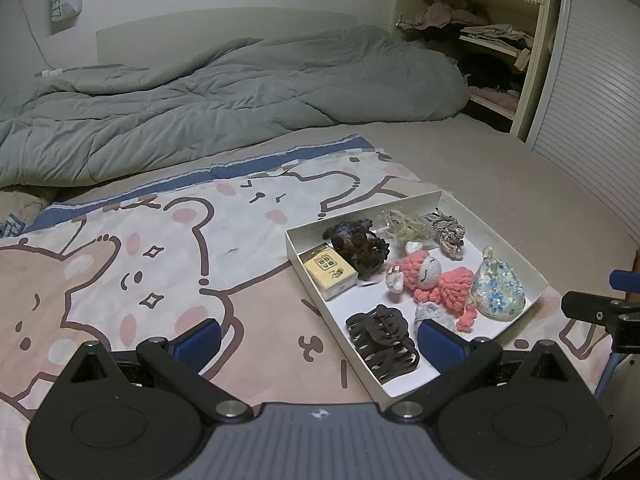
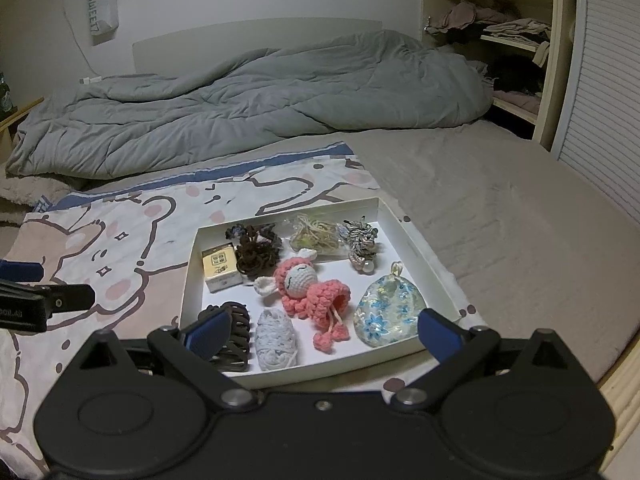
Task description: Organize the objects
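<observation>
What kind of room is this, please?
Most likely a bedroom: a rumpled grey duvet lies on a bed, and open shelves beside it hold folded clothes.

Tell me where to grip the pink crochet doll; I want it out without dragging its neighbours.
Probably the pink crochet doll at its pink skirt, from above with the open right gripper. It lies flat in the white box, skirt the bulkiest part, with bare floor on both sides. Avoid the dangling pompoms, near the white crochet pouch.

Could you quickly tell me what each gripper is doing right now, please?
Left gripper: open, holding nothing.
Right gripper: open, holding nothing.
</observation>
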### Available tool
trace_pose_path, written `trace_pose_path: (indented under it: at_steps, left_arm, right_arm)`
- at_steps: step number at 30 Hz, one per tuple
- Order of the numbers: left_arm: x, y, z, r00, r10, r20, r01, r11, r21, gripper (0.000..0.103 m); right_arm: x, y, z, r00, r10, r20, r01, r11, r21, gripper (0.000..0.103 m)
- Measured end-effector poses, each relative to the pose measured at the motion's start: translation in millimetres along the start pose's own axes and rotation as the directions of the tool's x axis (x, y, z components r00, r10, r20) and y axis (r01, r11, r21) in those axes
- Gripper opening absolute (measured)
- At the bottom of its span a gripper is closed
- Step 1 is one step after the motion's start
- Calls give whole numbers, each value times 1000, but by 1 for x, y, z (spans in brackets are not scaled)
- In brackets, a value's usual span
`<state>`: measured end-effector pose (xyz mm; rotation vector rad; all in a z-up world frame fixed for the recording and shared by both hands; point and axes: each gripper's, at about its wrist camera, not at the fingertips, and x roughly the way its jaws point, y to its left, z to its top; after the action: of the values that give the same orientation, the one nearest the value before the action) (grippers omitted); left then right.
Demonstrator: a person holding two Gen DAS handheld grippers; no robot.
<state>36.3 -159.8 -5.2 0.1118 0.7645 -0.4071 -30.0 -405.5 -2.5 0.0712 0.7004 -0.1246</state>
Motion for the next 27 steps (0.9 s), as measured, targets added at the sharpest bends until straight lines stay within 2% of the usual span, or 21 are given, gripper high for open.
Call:
trace_pose_path:
  at_steps: [27]
  left_arm:
    - [2, -2, -1, 1000, 8, -11, -8, 1000, 14, 103]
  right_arm:
    - [1, 2, 0, 1000, -3, 1, 3, 1000, -16, 101]
